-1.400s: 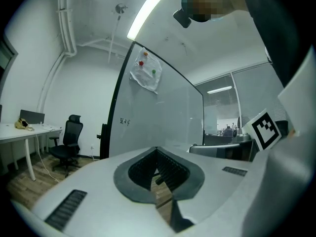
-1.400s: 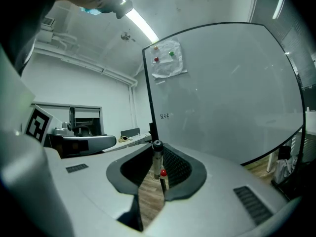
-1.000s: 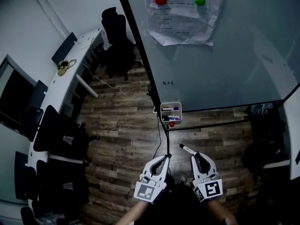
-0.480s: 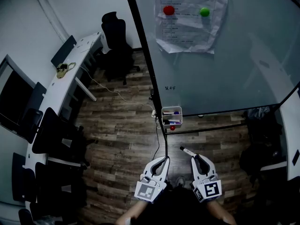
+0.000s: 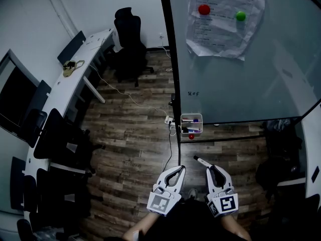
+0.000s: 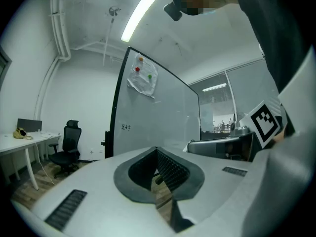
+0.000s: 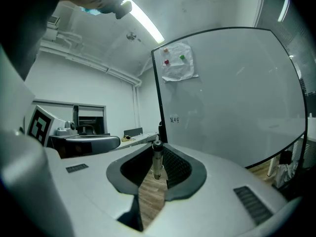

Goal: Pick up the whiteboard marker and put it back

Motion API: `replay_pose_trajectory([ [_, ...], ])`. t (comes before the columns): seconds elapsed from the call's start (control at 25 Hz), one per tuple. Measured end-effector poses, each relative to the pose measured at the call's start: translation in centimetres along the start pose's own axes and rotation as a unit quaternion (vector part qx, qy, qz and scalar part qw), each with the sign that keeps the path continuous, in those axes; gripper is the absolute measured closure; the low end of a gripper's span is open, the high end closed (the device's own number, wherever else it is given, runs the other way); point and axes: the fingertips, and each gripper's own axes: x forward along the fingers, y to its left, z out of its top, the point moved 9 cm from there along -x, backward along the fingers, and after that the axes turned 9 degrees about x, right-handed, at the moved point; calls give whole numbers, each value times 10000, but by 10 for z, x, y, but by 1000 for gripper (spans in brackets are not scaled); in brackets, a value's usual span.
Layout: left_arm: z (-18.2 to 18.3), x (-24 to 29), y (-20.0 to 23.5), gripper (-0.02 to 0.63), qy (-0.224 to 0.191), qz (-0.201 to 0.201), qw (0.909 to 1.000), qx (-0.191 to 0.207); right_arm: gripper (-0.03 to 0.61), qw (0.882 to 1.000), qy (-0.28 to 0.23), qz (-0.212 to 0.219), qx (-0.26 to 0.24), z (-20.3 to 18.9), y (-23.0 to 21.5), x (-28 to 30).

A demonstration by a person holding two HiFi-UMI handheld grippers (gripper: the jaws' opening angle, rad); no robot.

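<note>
Dark wood-plank floor fills the middle of the head view, with pale walls behind it. On the right stands a large whiteboard in a black frame, seen steeply from above. A long white table curves along the left wall, with dark chairs pushed in on its near side. A black office chair stands at its far end, close to the board's left edge. A white cable trails across the planks from the table towards the foot of the board.

High on the board hangs a crumpled sheet of paper, pinned by a red magnet and a green magnet. A small white holder clings to the board's lower left corner with a few markers lying in it.

At the bottom of the head view, the two grippers sit side by side above the floor, well short of the holder. The left gripper has its jaws brought together at the tips, with nothing between them. The right gripper has its jaws closed on the whiteboard marker, which is clamped crosswise between the pads. Its end pokes out past the jaws on the side nearer the left gripper.
</note>
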Motion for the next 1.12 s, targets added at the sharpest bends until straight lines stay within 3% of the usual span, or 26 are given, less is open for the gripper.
replay_pose_trajectory([
  [0.6,0,-6,22,606,-110,141,9997,-162,500,10000,2,-53,-34,-1,10,16],
  [1.12,-15,-7,53,606,-141,-13,9994,-311,500,9990,40,-363,-257,-4,24,34],
])
